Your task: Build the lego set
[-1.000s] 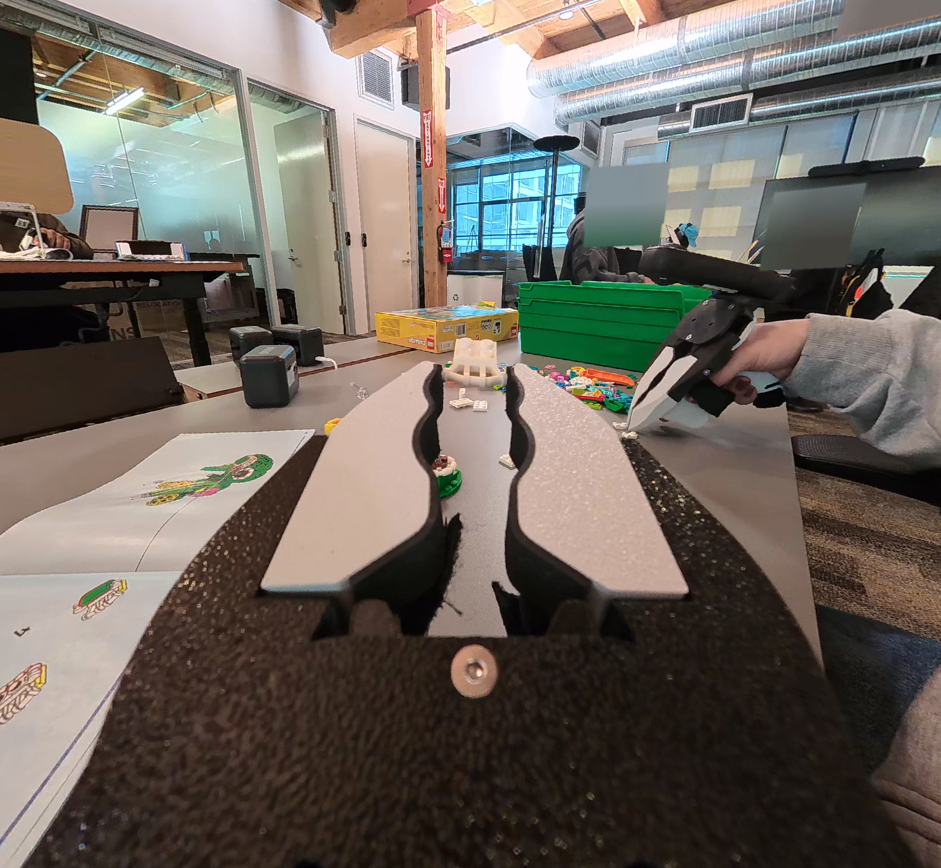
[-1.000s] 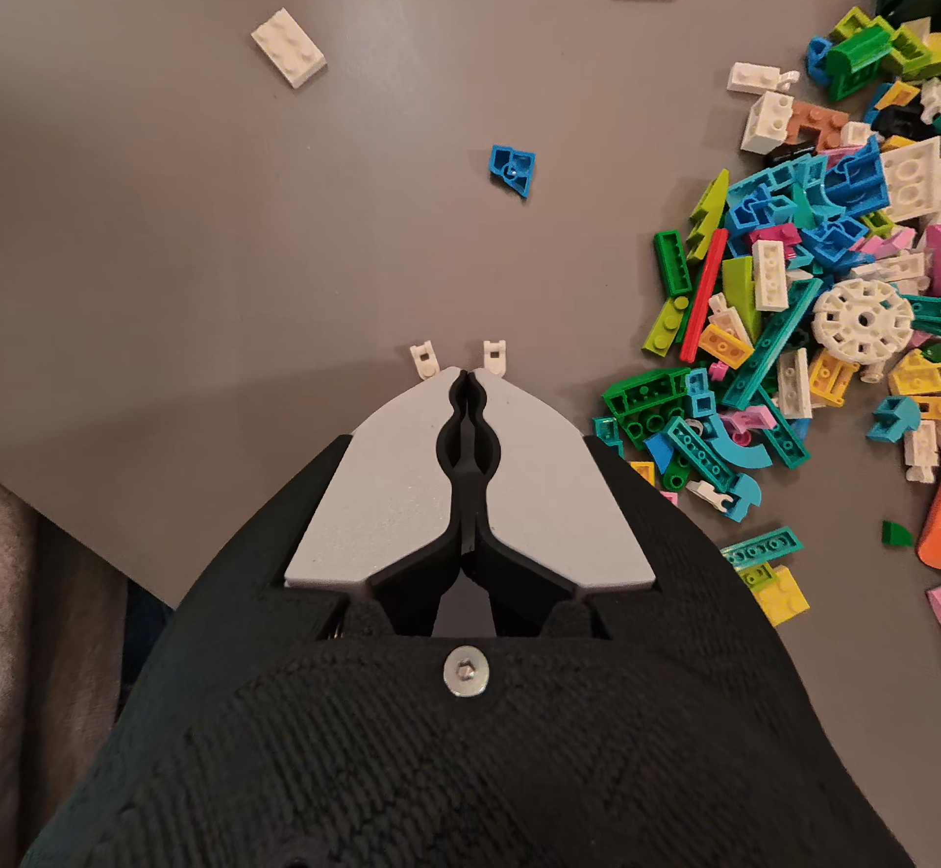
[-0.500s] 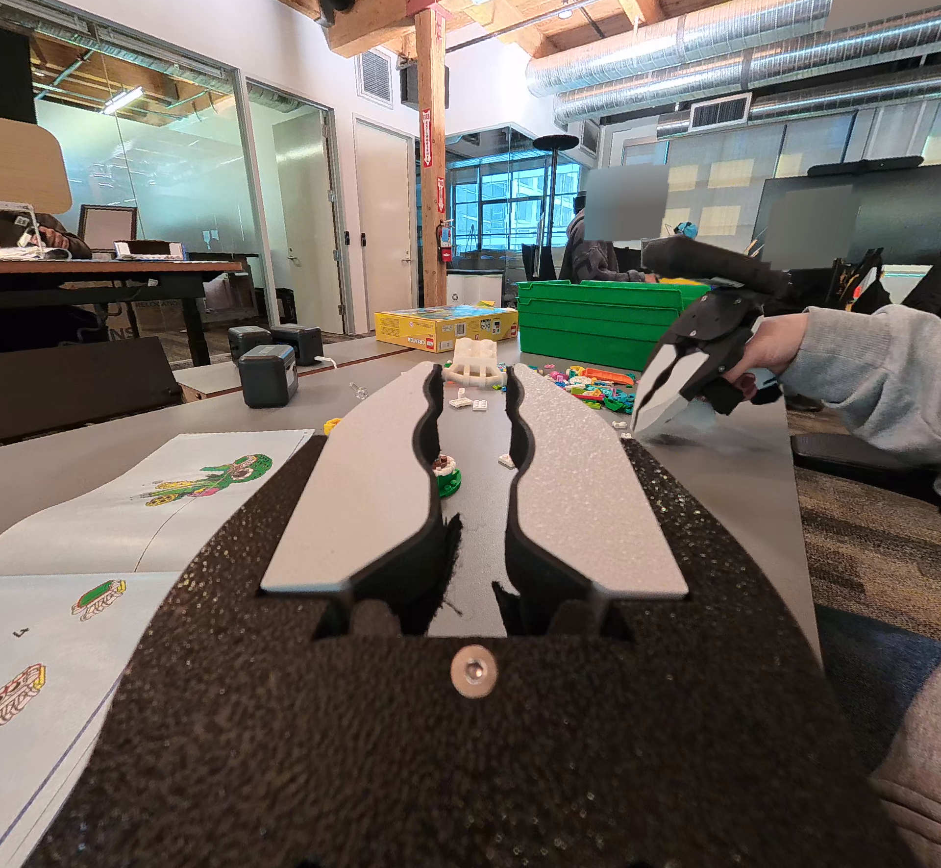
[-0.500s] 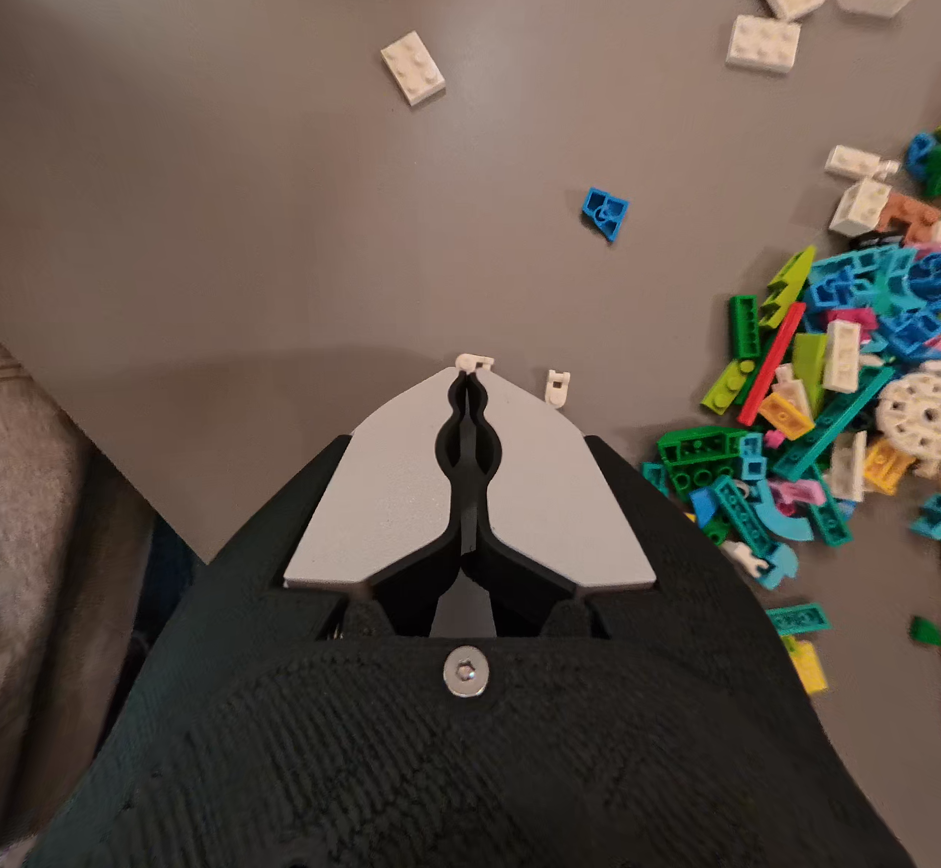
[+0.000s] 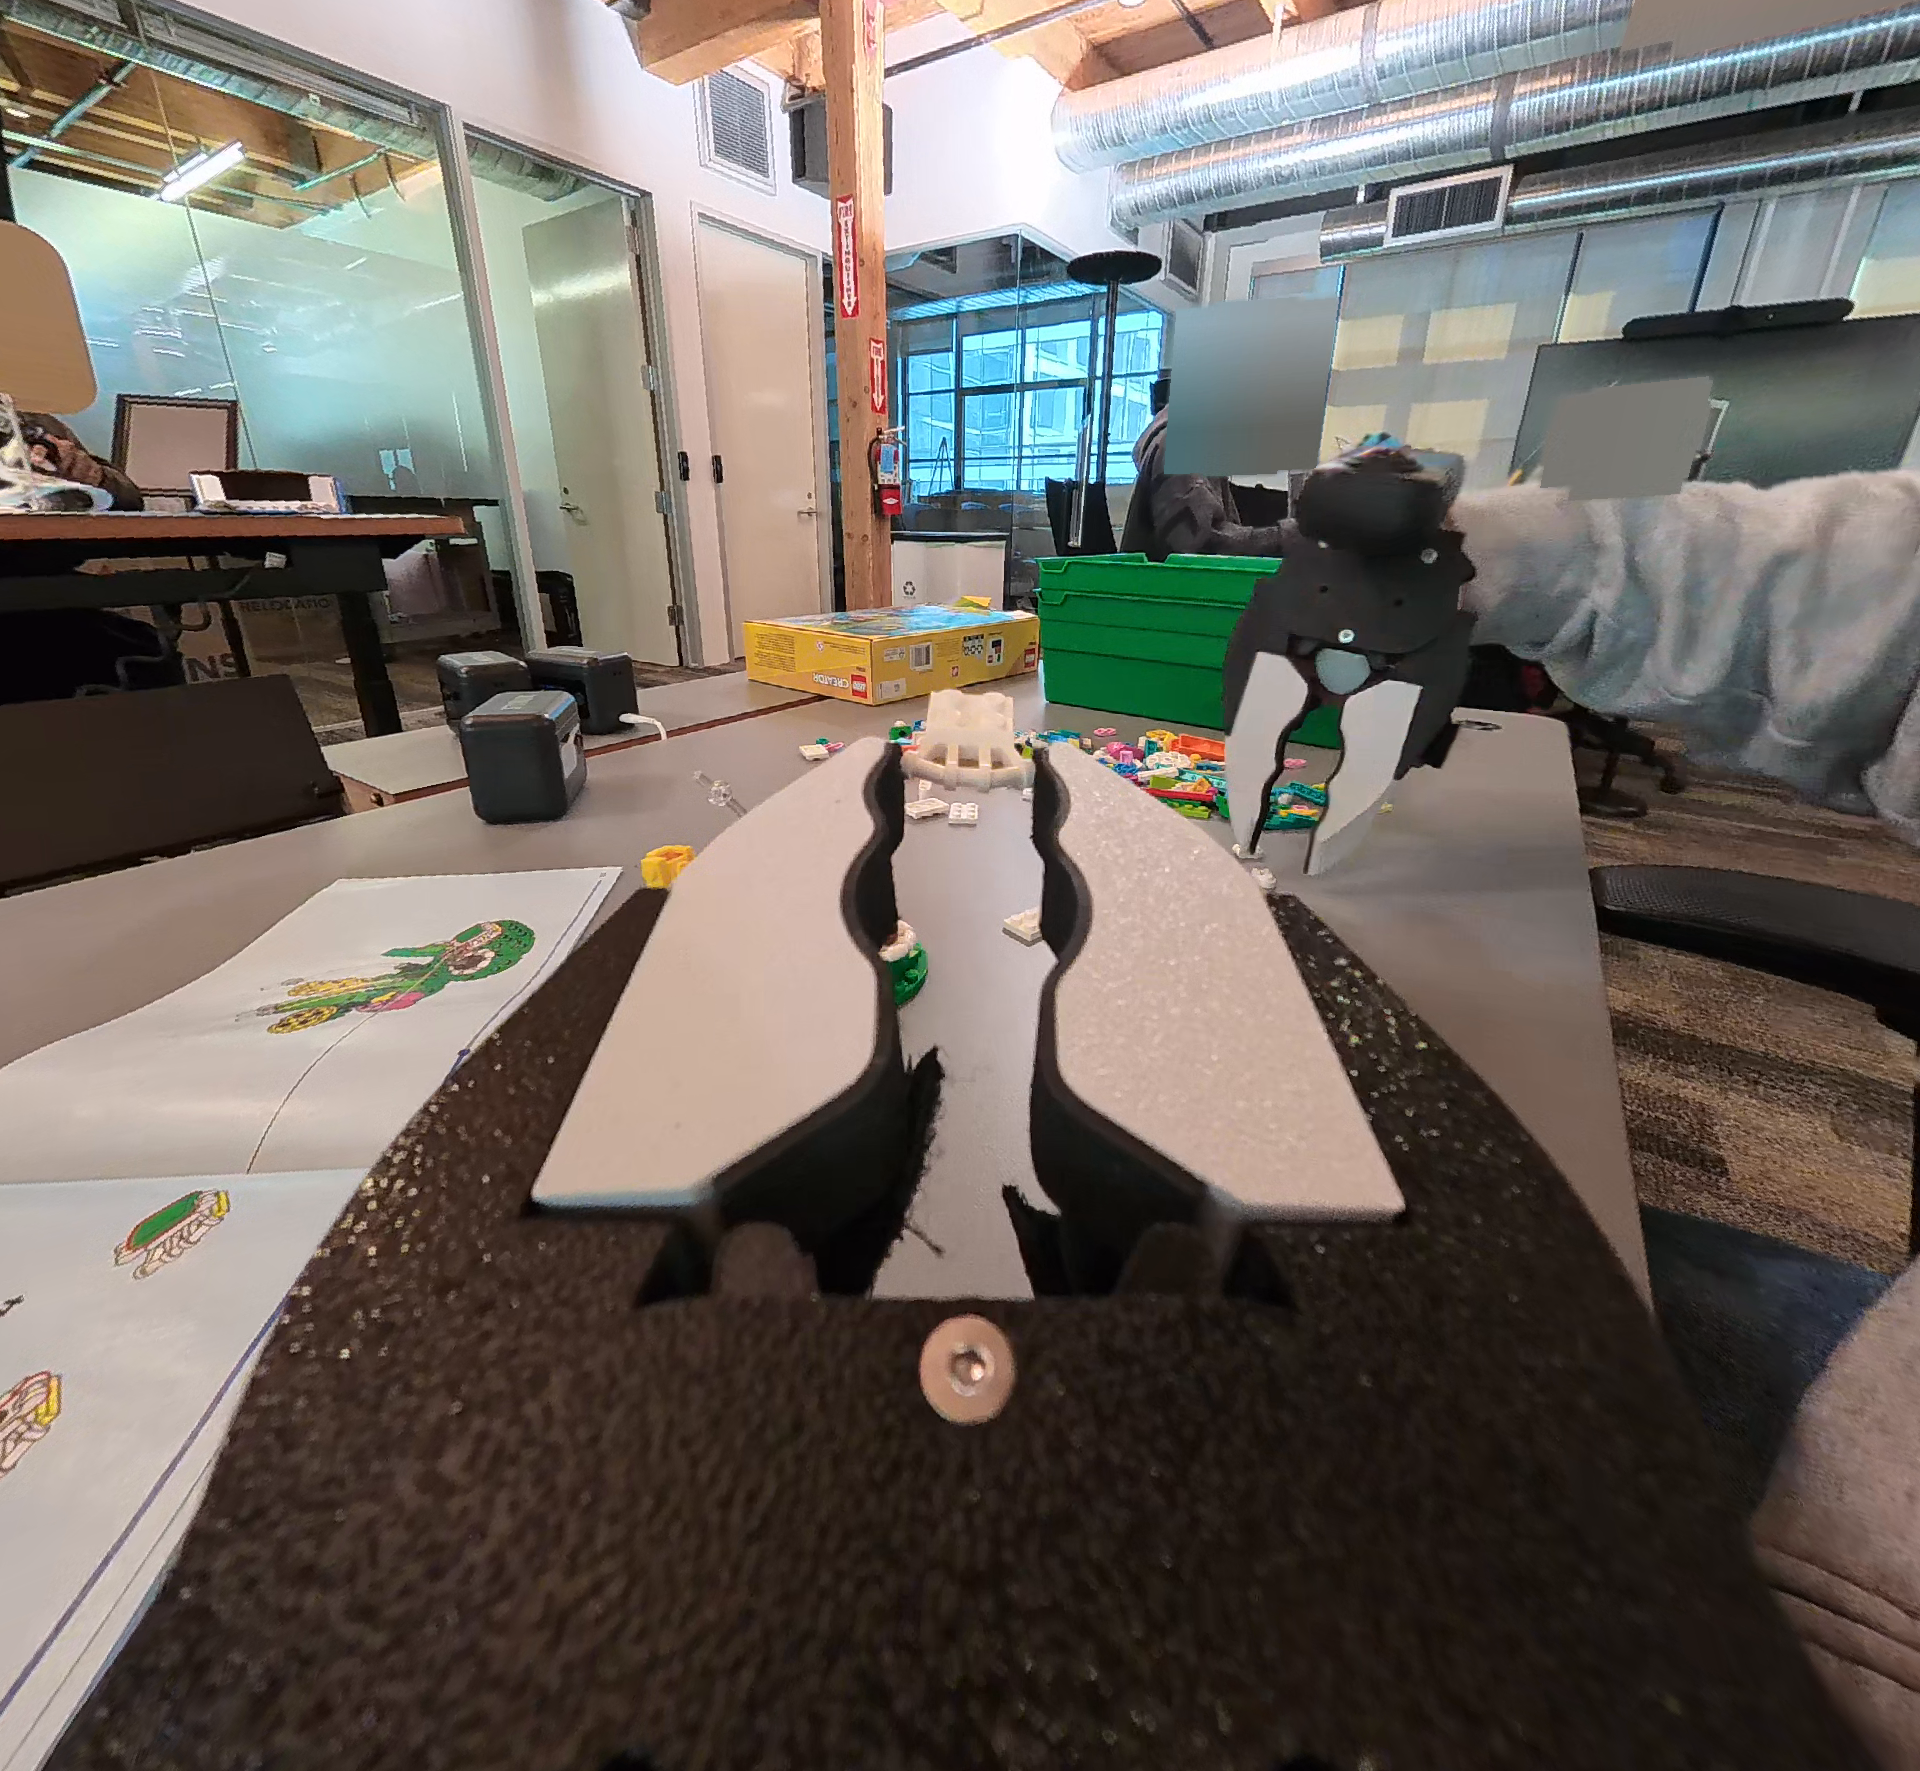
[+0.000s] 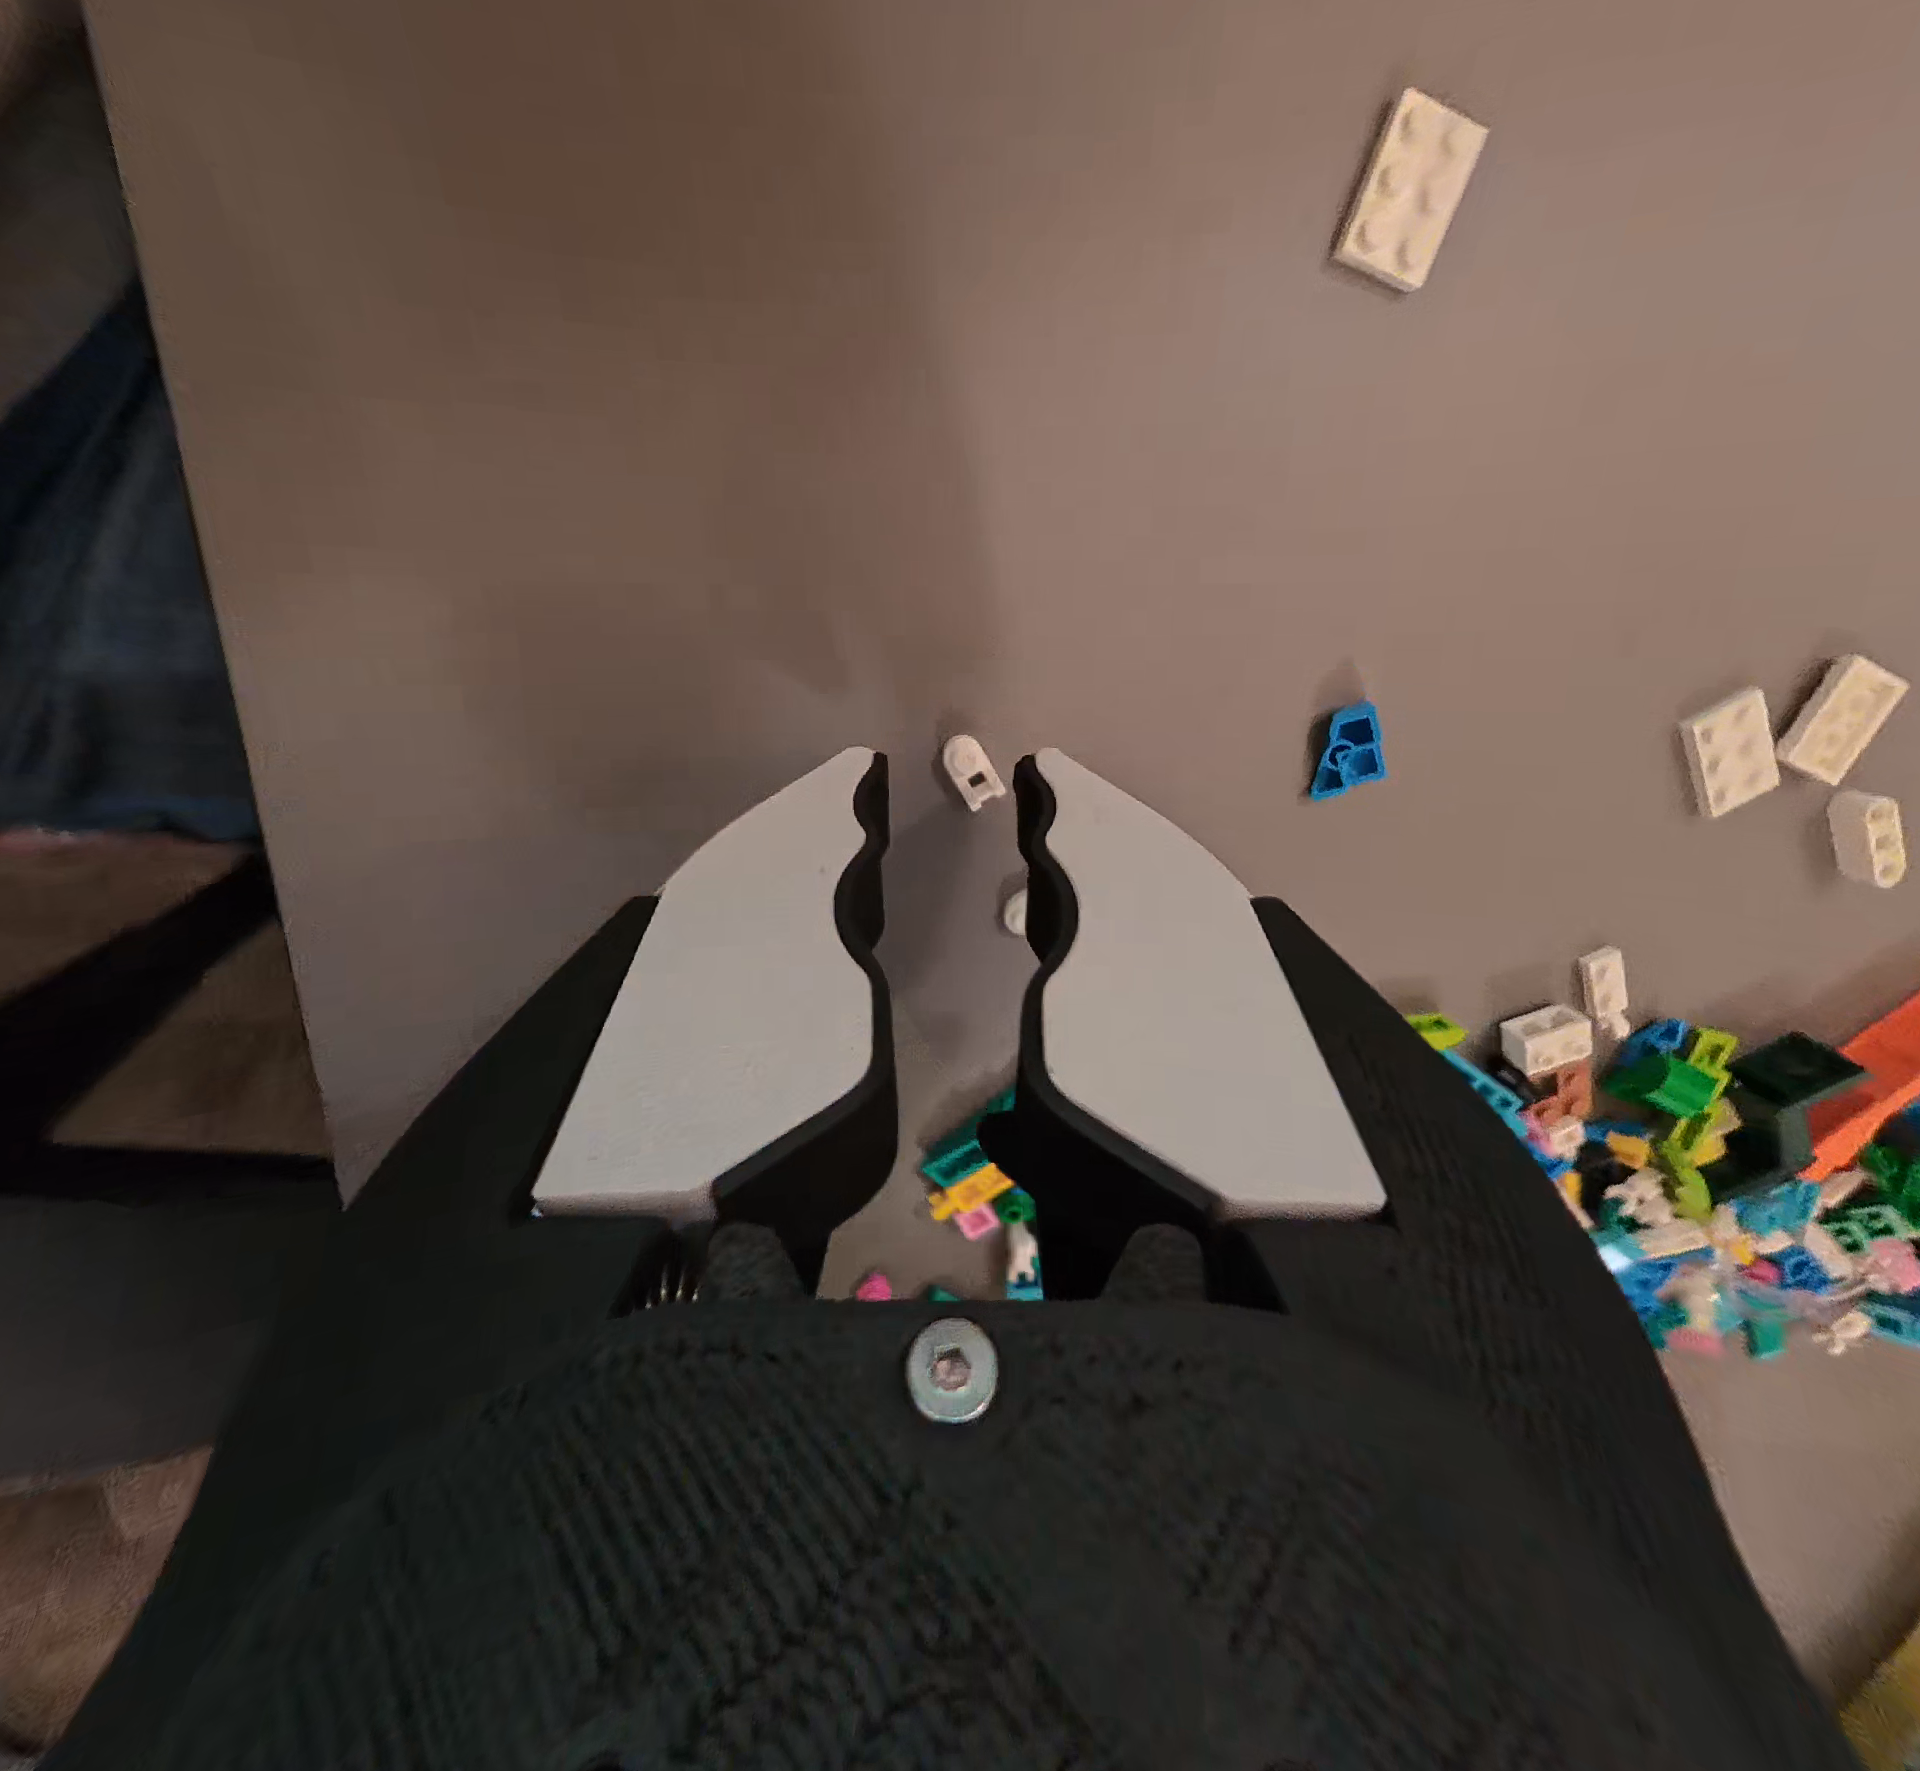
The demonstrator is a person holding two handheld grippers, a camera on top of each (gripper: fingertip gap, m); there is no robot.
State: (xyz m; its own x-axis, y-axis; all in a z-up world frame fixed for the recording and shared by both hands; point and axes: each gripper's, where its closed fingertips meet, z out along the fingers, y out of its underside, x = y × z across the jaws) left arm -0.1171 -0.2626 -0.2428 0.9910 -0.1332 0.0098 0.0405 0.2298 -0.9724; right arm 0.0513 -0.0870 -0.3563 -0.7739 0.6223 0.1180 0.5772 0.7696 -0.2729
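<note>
Picking parts: my right gripper (image 6: pixel 951 765) hangs over the grey bench (image 6: pixel 623 371), fingers parted around a tiny white clip piece (image 6: pixel 968 772). Next, I judge, a careful pinch. My left gripper (image 5: pixel 961 771) waits, fingers apart and empty.

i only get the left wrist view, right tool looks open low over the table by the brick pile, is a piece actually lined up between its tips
observer: yes. In the right wrist view a small white clip piece lies on the table, in line with the gap between the open tips of the right tool, and it is not gripped.
operator: anything else inside that gap
observer: a second small white piece sits farther back in the gap, partly hidden by one finger. I cannot tell if they touch.
</note>
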